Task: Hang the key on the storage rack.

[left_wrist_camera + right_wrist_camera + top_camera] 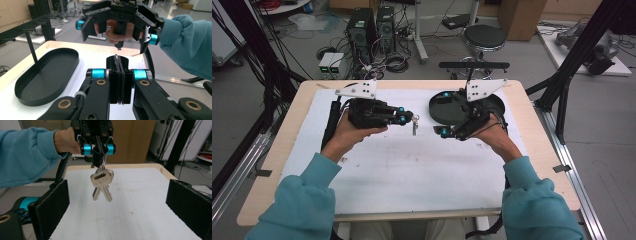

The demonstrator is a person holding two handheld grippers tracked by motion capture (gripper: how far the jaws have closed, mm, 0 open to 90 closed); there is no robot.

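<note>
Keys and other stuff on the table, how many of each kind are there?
Keys, hanging on one ring from the left gripper: 2
Black oval tray: 1
Black hook stand: 1
Grippers, counting the right gripper: 2
Total: 6

The left gripper [119, 65] has its two black jaws pressed flat together, blue rollers at either side of them. Facing it from above the table's far edge hangs the right gripper [115, 32], jaws spread wide, gripped by a hand in a teal sleeve [186, 42]. A shallow black oval plastic tray [37, 92] with a thin upright post lies near the table's left edge on the white tabletop sheet [7, 110].
</note>
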